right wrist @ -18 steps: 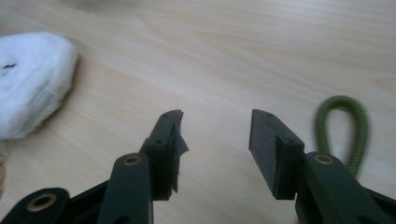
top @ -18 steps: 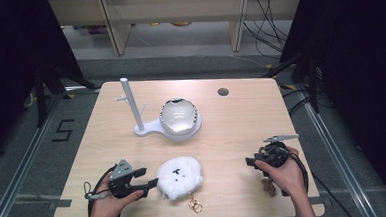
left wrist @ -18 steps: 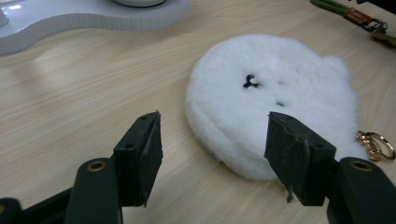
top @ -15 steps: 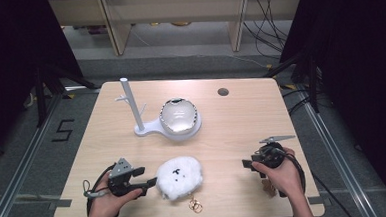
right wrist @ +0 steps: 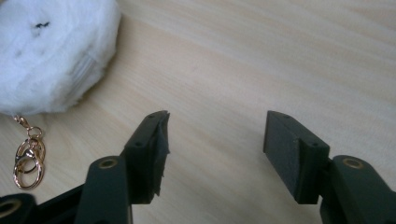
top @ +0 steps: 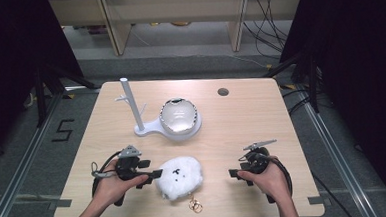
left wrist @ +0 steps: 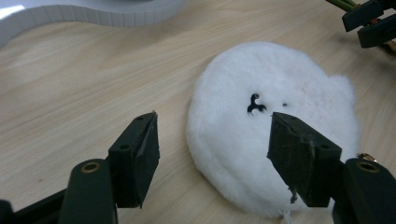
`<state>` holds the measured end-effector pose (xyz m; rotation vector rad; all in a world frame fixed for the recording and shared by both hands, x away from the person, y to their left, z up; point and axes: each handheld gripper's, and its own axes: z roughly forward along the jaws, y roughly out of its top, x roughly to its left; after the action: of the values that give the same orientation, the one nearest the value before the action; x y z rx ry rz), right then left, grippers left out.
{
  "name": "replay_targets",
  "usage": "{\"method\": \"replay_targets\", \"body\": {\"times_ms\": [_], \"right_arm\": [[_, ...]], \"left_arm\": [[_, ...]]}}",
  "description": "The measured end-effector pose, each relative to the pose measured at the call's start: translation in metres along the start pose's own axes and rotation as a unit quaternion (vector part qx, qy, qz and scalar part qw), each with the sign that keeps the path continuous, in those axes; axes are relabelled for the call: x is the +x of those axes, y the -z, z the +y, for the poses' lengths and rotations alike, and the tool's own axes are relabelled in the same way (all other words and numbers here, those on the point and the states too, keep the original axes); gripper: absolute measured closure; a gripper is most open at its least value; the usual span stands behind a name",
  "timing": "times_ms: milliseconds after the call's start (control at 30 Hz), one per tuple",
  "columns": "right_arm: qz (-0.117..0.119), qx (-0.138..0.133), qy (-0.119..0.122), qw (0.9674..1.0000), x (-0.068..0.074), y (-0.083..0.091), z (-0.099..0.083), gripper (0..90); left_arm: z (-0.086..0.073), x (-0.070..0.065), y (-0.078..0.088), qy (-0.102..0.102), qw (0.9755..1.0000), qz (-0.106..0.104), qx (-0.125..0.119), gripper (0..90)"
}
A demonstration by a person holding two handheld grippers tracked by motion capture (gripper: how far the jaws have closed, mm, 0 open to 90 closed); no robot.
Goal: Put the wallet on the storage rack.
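Your left gripper (left wrist: 212,154) sits at the near left of the table (top: 261,115) with its jaws spread wide, straddling the left edge of the white fluffy keychain toy (top: 180,176). One jaw is over the fur, the other over bare wood, and neither has closed on anything. The toy lies flat near the front edge, between your 2 hands, its gold clasp rings (right wrist: 28,156) trailing toward you.

Your right gripper (right wrist: 214,149) is also wide open, over bare wood well to the right of the toy.

If you close the left jaws from here, you may pinch only loose fur; the toy could slip out on lifting. Because it is soft, it could also slide along the smooth wood when pushed. Farther back stands a white rack (top: 131,109) with a shiny dome (top: 179,115) on its base.
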<state>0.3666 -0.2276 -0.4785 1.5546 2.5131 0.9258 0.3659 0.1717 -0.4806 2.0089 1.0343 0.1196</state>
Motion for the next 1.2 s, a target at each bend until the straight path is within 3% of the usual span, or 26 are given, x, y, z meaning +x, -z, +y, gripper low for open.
{"method": "replay_targets", "body": {"times_ms": [67,100,133,167,200,300,367,400,433,600,667,733,767,833,933,1033,1133,1200], "right_arm": [[0.0,0.005,-0.004,1.0,0.001,0.0,-0.002,42.4],[0.0,-0.006,-0.003,1.0,0.002,0.0,-0.003,42.8],[0.001,-0.008,-0.005,1.0,0.002,0.0,-0.004,42.9],[0.0,-0.009,-0.005,1.0,0.002,0.0,-0.004,43.0],[0.0,-0.01,-0.005,0.9999,0.002,0.001,-0.004,43.0],[-0.003,-0.008,-0.012,0.9999,0.003,0.001,-0.004,42.8],[-0.005,-0.003,-0.017,0.9998,0.004,0.001,-0.004,42.5],[0.003,-0.011,-0.004,0.9999,0.004,-0.001,-0.005,42.3],[0.003,-0.006,-0.012,0.9999,0.006,-0.001,-0.005,42.0],[0.005,-0.002,-0.01,0.9999,0.009,-0.006,-0.005,40.6],[0.007,0.006,-0.014,0.9999,0.01,-0.005,-0.004,40.1],[0.01,0.011,-0.013,0.9998,0.01,-0.005,-0.003,39.7],[0.01,0.012,-0.014,0.9998,0.011,-0.005,-0.003,39.6],[0.009,0.015,-0.012,0.9998,0.011,-0.005,-0.003,39.2],[0.011,0.016,-0.006,0.9998,0.011,-0.005,-0.003,38.5],[0.013,0.016,-0.007,0.9998,0.012,-0.005,-0.003,38.2],[0.009,0.015,-0.006,0.9998,0.012,-0.005,-0.003,37.9],[0.007,0.02,-0.01,0.9997,0.013,-0.006,-0.003,37.8]], "left_arm": [[0.005,-0.003,-0.002,0.005,1.0,-0.004,0.002,33.0],[0.008,-0.003,-0.002,-0.003,0.9999,-0.001,0.01,33.0],[0.009,-0.005,-0.004,0.004,0.9999,-0.005,0.008,33.0],[0.011,-0.005,-0.004,-0.003,0.9998,-0.006,0.02,33.0],[0.012,-0.007,-0.007,0.004,0.9999,-0.003,0.016,33.0],[0.014,-0.005,-0.012,-0.008,0.9989,0.004,0.047,33.0],[0.012,-0.002,-0.016,-0.006,0.998,0.009,0.062,33.0],[0.011,-0.001,-0.018,-0.002,0.9976,0.009,0.069,33.0],[0.011,0.0,-0.019,-0.001,0.9969,0.007,0.079,33.0],[0.012,0.002,-0.028,-0.002,0.9954,0.008,0.096,33.0],[0.013,0.0,-0.031,0.015,0.994,0.004,0.108,35.1],[0.013,-0.001,-0.034,0.018,0.9931,0.012,0.115,36.4],[0.014,0.002,-0.033,-0.011,0.9897,0.01,0.142,36.7],[0.014,0.001,-0.035,0.002,0.9894,0.007,0.145,37.5],[0.016,0.0,-0.037,0.002,0.9873,0.013,0.158,38.5],[0.016,-0.001,-0.039,0.01,0.9869,0.01,0.161,40.9],[0.016,-0.001,-0.04,0.011,0.9867,0.001,0.162,47.8],[0.016,-0.002,-0.04,-0.002,0.9866,0.002,0.163,51.9]]}}
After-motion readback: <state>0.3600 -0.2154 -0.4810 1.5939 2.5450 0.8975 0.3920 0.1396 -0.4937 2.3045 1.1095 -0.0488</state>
